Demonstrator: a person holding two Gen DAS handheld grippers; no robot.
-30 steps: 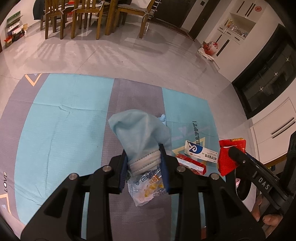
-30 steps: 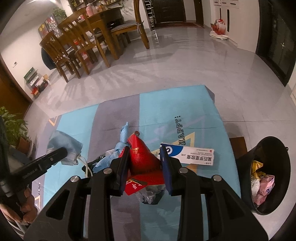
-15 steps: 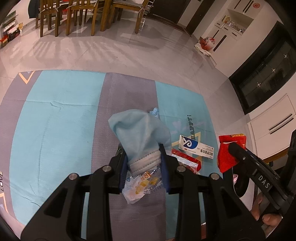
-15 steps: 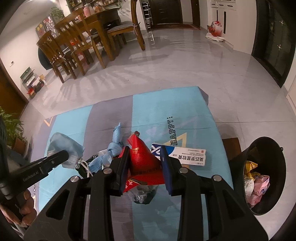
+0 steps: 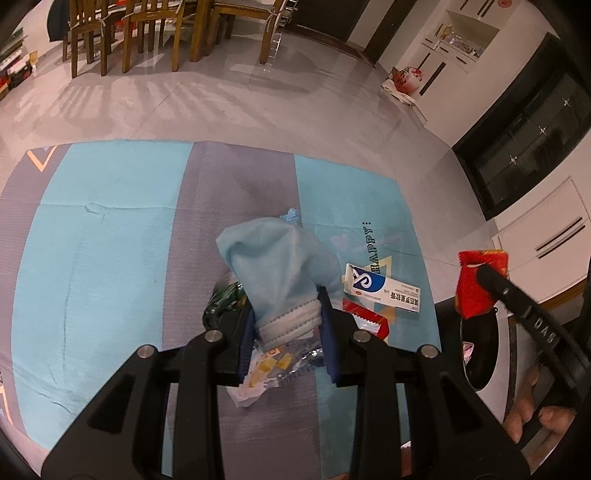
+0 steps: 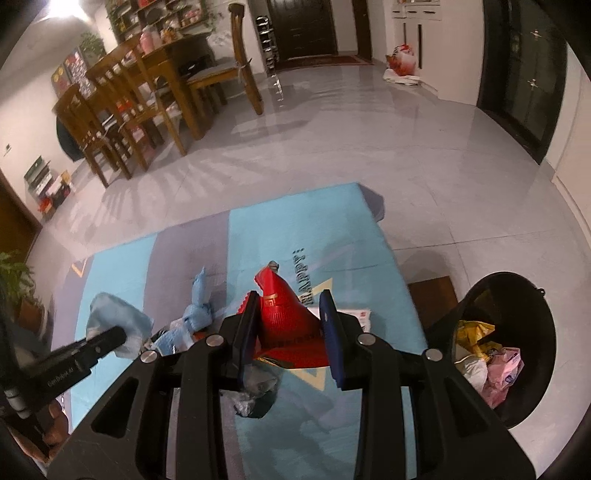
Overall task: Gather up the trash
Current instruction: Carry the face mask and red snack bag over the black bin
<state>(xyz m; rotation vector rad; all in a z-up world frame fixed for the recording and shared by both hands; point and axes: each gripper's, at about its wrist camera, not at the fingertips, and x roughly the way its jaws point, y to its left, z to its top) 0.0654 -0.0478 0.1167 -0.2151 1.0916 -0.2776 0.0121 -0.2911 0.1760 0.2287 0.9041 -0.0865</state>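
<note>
Blue-grey mat [image 5: 110, 258], med box [image 5: 384, 290], wrappers [image 5: 269, 369]

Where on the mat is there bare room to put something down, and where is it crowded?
The mat is bare across its whole left side in the left wrist view, the wide turquoise band and the grey stripe up to the far edge. It is crowded near the grippers: the white box, a red wrapper, a clear wrapper and a knotted blue scrap cluster there.

Glossy grey tile floor [image 6: 369, 122] reflects light. Far left, wooden chairs [image 6: 110, 122] surround a dining table [image 6: 162, 66]. A dark door [image 6: 301, 29] stands far back, white cabinets [image 5: 546, 240] and dark glass panels [image 5: 524, 140] at right.
</note>
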